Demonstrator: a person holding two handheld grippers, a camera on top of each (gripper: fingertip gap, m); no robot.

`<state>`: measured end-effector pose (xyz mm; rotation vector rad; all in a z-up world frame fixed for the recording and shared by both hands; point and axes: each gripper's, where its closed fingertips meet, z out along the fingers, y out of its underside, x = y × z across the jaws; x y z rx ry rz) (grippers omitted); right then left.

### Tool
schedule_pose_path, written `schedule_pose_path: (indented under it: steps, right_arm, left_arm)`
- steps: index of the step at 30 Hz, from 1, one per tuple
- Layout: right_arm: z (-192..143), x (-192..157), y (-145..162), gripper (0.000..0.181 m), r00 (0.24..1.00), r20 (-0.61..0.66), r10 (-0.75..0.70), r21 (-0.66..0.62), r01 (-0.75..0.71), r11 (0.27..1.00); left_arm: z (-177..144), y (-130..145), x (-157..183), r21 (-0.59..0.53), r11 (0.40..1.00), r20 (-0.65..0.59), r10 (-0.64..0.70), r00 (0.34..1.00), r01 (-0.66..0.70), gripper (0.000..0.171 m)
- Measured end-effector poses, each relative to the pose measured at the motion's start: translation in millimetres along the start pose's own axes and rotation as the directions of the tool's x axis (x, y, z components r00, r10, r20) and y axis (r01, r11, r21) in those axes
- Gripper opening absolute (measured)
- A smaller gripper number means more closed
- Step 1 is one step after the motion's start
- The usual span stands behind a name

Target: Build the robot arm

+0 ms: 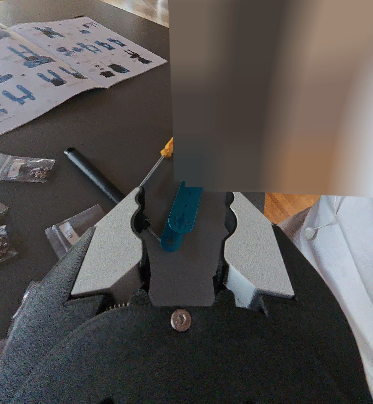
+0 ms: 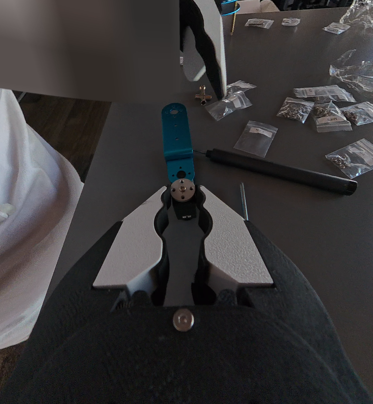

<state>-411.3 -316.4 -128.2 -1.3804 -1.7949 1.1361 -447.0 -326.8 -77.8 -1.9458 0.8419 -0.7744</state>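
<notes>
Two claws: right claw (image 2: 182, 194) clamps a servo (image 2: 183, 203) beside the blue bracket (image 2: 176, 135) — left claw (image 1: 184, 209) gapes, seemingly empty

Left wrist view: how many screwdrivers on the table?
2. The black-handled screwdriver lies just left of the left gripper; the yellow-handled screwdriver lies beyond it, handle cut off by the blurred patch, which may hide more.

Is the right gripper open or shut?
Shut: the right gripper pinches a black servo with a round metal horn between its fingertips.
</notes>
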Motion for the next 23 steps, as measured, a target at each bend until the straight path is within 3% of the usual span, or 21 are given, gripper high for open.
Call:
schedule_pose_path:
  steps: [12,15,18,23]
  right_arm:
    - [-35,0,17,0.022,0.994,0.103,-0.042,0.012,0.041,0.999]
    - [-37,8,18,0.022,0.995,0.074,-0.073,0.016,0.072,0.997]
    - [-38,12,17,0.022,0.995,0.051,-0.088,0.022,0.087,0.996]
    - [-38,12,18,0.023,0.994,0.045,-0.098,0.021,0.097,0.995]
  left_arm:
    - [76,25,10,-0.104,0.955,-0.022,0.277,0.961,-0.278,0.058]
    - [88,26,10,-0.109,0.933,-0.085,0.336,0.938,-0.344,0.042]
    - [96,24,10,-0.1,0.932,-0.168,0.328,0.93,-0.347,0.029]
    - [97,23,9,-0.08,0.952,-0.216,0.273,0.937,-0.296,0.029]
